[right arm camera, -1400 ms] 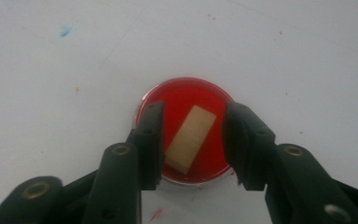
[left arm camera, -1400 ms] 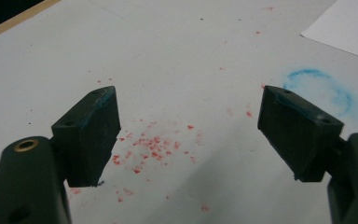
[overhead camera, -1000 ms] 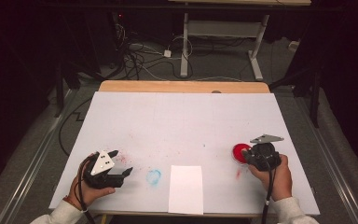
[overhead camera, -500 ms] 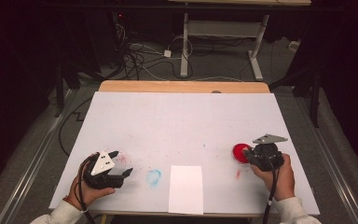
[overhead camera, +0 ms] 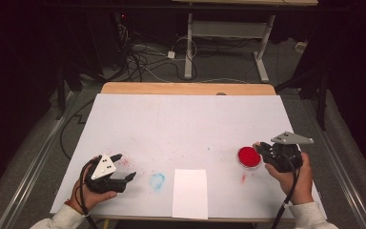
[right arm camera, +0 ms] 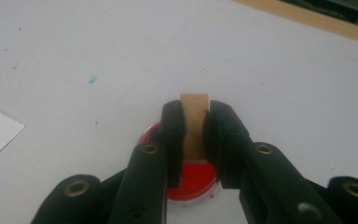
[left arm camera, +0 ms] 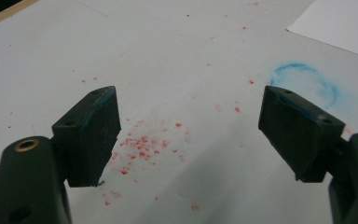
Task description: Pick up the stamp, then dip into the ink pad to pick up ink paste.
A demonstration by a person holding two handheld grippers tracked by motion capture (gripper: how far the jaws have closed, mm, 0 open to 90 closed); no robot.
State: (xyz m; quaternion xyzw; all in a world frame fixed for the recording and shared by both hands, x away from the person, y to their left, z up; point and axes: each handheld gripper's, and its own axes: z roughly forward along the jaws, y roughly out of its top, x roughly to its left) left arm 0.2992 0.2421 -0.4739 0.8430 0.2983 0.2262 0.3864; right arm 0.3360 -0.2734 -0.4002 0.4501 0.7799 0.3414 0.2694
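A small tan wooden block (right arm camera: 194, 109) stands upright between the jaws of my right gripper (right arm camera: 195, 122), which is shut on it. Just under the block lies a round red ink dish (right arm camera: 192, 181). In the high view the right gripper (overhead camera: 260, 147) hovers at the right edge of that red dish (overhead camera: 248, 157), near the table's front right. My left gripper (overhead camera: 125, 166) rests at the front left, open with nothing between its jaws. In the left gripper view it (left arm camera: 191, 126) points at red specks (left arm camera: 142, 147) on the white table cover (left arm camera: 168, 51).
A white sheet of paper (overhead camera: 189, 193) lies at the front edge between the hands. A faint blue ring stain (overhead camera: 157, 180) sits just left of it. Cables (overhead camera: 138, 52) and a desk frame (overhead camera: 228, 33) stand on the floor beyond the table.
The right gripper has lifted a little with the wooden block, away from the red dish. The left hand has stayed still.
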